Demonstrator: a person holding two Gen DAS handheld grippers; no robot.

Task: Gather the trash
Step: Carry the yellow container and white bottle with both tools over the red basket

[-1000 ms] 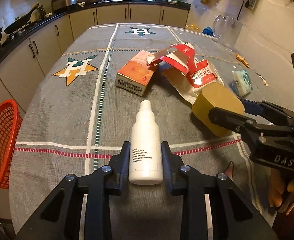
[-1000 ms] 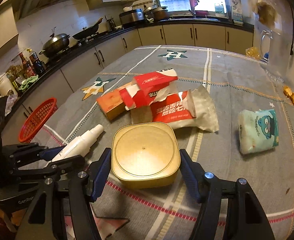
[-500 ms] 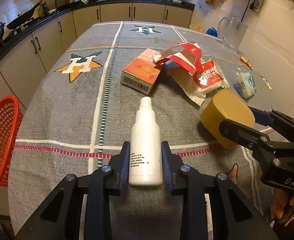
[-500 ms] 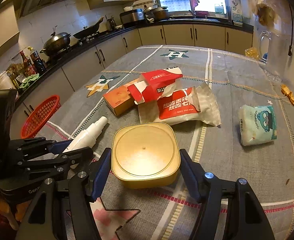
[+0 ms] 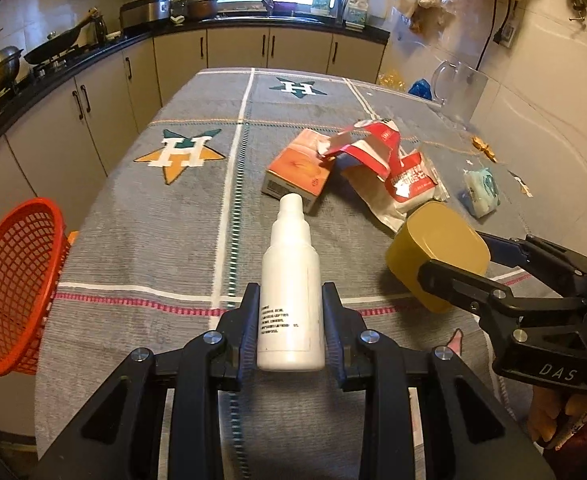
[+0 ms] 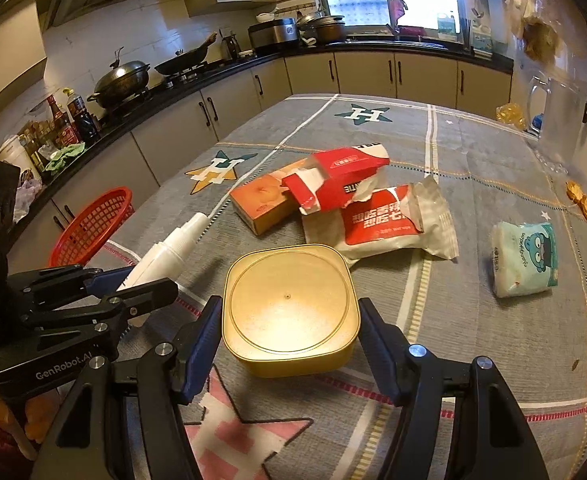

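with the left gripper [image 5: 291, 320] jaws clamped on the white bottle [image 5: 291, 280] and the right gripper [image 6: 289, 336] jaws clamped on the gold tub [image 6: 289, 304], carry both level to the red basket [image 5: 13, 284] left of the bottle, off the worktop [image 5: 165, 240] edge.

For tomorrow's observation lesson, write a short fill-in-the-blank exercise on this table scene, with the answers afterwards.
1. The left gripper is shut on a white ____.
2. The right gripper holds a ____-coloured square tin.
3. The basket at the table's edge is ____.

Answers: bottle; gold; red
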